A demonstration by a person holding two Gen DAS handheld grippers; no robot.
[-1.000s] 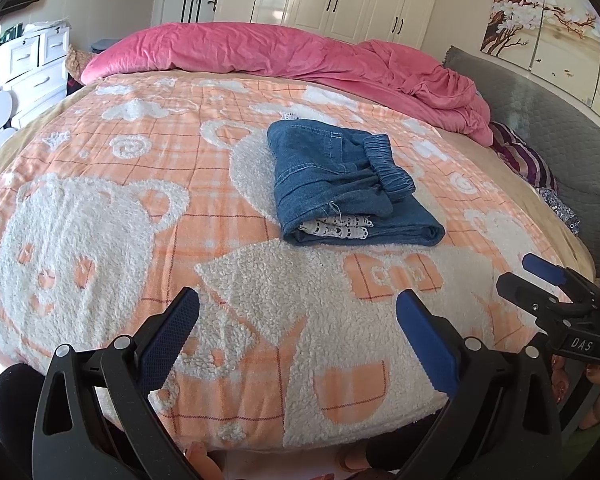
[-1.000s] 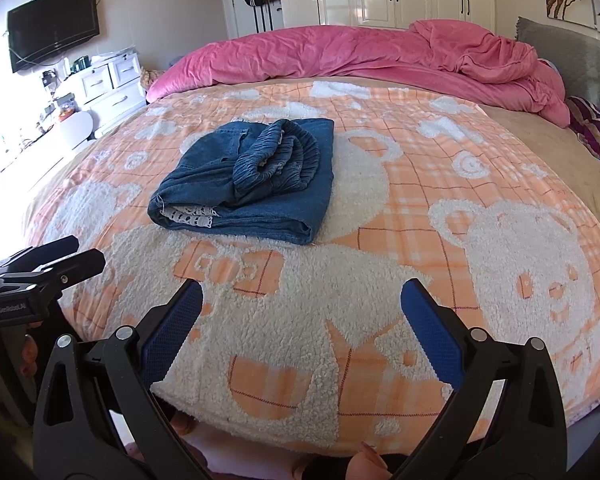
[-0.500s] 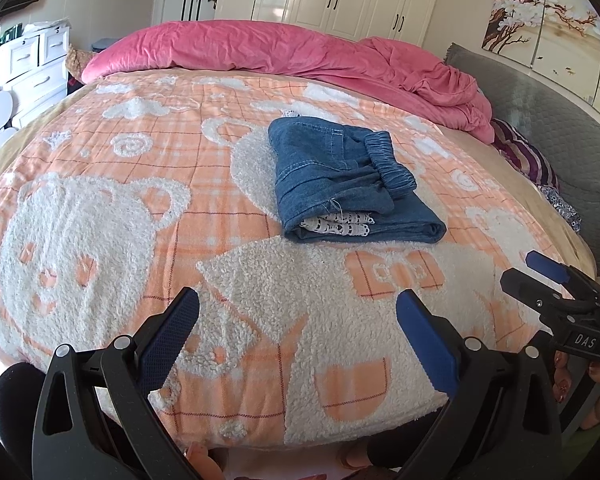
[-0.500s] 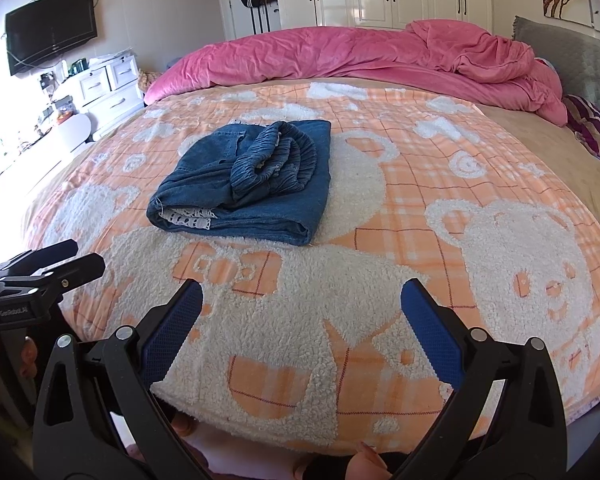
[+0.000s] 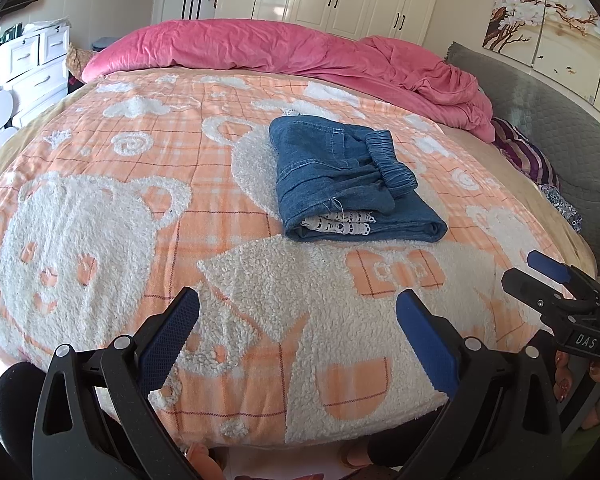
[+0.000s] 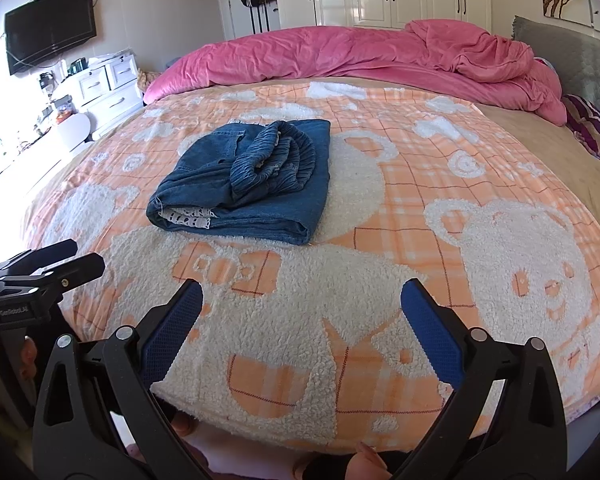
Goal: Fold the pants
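Observation:
Blue denim pants lie folded in a compact stack on the orange bear-pattern blanket, white lace trim showing at the near edge and the gathered waistband on top. They also show in the right wrist view. My left gripper is open and empty, held back over the bed's near edge, well short of the pants. My right gripper is also open and empty at the near edge. Each gripper shows in the other's view: the right one, the left one.
A rumpled pink duvet lies across the far side of the bed. A grey padded headboard and striped pillow are at the right. White drawers and a wall TV stand at the left, wardrobes behind.
Both grippers have drawn back very slightly from the pants; the pants have not moved and both grippers stay open.

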